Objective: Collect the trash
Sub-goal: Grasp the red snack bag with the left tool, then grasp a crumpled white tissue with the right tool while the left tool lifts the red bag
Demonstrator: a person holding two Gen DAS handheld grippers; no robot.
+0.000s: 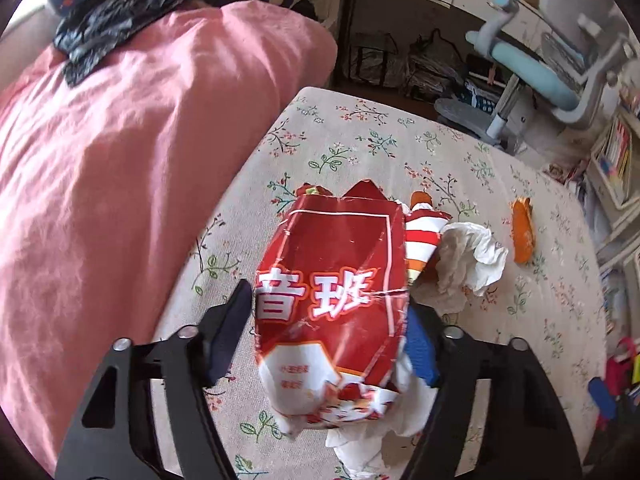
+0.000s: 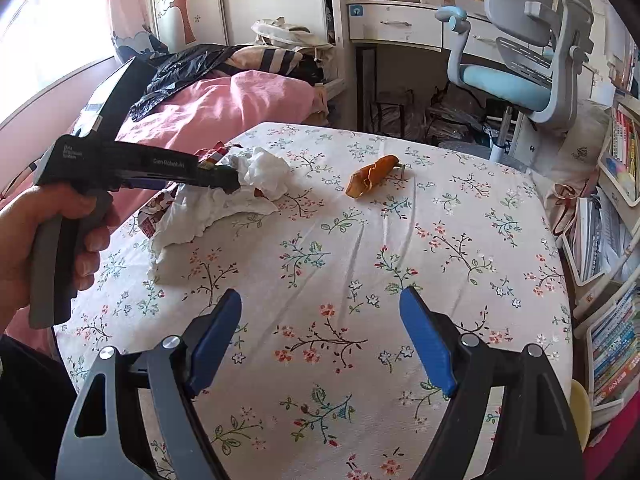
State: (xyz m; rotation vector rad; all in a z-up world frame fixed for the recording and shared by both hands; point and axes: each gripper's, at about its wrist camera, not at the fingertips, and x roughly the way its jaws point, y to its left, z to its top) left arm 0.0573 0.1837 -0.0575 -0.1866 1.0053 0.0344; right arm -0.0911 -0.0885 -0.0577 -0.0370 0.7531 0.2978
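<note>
In the left wrist view a red snack bag with white characters (image 1: 336, 304) stands between my left gripper's fingers; the left gripper (image 1: 332, 328) is open around it, the left pad apart from it, the right pad close against its side. White tissue (image 1: 468, 256) and a red-striped wrapper (image 1: 422, 236) lie just behind it on the floral table (image 1: 360, 132). An orange peel (image 1: 523, 232) lies further right. In the right wrist view my right gripper (image 2: 320, 320) is open and empty above the table (image 2: 440, 220). The left gripper's body (image 2: 140, 168) hovers over the tissue pile (image 2: 224, 196); the peel (image 2: 372, 176) lies mid-table.
A pink quilt (image 1: 120, 160) with a black plastic bag (image 1: 120, 12) on it lies left of the table. A blue-grey desk chair (image 2: 520, 60) and white desk (image 2: 400, 24) stand behind. Bookshelves (image 2: 612, 240) line the right.
</note>
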